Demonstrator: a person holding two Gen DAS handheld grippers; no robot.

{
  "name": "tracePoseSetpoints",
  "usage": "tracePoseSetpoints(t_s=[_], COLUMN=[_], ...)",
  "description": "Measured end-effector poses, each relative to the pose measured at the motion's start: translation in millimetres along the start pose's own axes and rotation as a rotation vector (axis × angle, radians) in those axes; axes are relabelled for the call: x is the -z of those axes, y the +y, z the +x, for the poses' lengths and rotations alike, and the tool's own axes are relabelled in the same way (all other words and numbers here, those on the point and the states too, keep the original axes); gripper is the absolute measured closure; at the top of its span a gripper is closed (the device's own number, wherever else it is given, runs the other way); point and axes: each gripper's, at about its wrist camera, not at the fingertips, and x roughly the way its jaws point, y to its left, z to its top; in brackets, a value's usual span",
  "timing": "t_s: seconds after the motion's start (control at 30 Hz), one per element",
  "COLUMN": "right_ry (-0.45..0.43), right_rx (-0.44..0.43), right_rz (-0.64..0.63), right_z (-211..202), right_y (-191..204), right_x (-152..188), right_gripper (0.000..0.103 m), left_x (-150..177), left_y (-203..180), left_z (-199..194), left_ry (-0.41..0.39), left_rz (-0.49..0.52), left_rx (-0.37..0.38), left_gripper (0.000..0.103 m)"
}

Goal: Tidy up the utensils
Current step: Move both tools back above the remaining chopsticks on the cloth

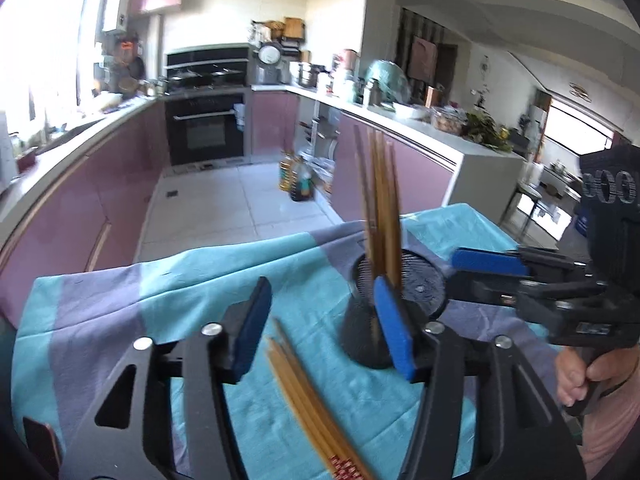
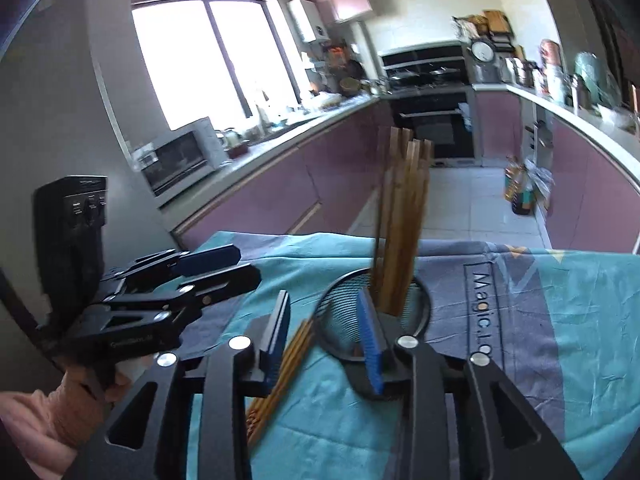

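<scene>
- A cloth point(image 1: 120, 304) in teal and grey-violet blocks, creased and matte, covers the table across the lower half of both views; printed lettering shows at centre right of the right wrist view.
- A black mesh holder point(image 1: 416, 292), round-rimmed and narrowing toward its base, stands on the cloth right of centre in the left wrist view and at lower centre of the right wrist view.
- A bundle of upright chopsticks point(image 1: 380, 200), brown wood, thin and straight, stands in the holder with its long axis near vertical, blunt ends fanning slightly upward.
- A second set of loose chopsticks point(image 1: 308, 404) lies flat on the cloth just beside the holder, its long axis running diagonally from frame centre to the lower edge; red-patterned ends point to the bottom of the left wrist view.
- The left gripper point(image 1: 320, 324), black frame with blue pads, has its jaws parted about halfway; nothing is between them, and the loose chopsticks lie below the gap.
- The right gripper point(image 2: 324, 340) is parted more narrowly and empty; its right pad overlaps the holder's rim in the picture, and contact cannot be told.
</scene>
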Motion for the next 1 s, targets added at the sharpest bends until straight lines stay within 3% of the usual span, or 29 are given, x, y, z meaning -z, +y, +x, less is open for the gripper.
tracePoseSetpoints(t_s=[0.13, 0.3, 0.5, 1.0], right_ry=[0.037, 0.125, 0.215, 0.285], right_rx=[-0.038, -0.043, -0.031, 0.038], right_rz=[-0.023, -0.01, 0.025, -0.023], right_z=[4, 30, 63, 97], right_y=[14, 19, 21, 37], right_x=[17, 39, 62, 80], right_gripper=[0.056, 0.056, 0.056, 0.056], left_x=[22, 56, 93, 113], left_y=[15, 32, 46, 43], left_z=[-10, -5, 8, 27], left_ry=[0.019, 0.097, 0.192, 0.269], left_rz=[-0.024, -0.037, -0.077, -0.11], left_rx=[-0.04, -0.096, -0.102, -0.083], left_gripper=[0.042, 0.042, 0.042, 0.043])
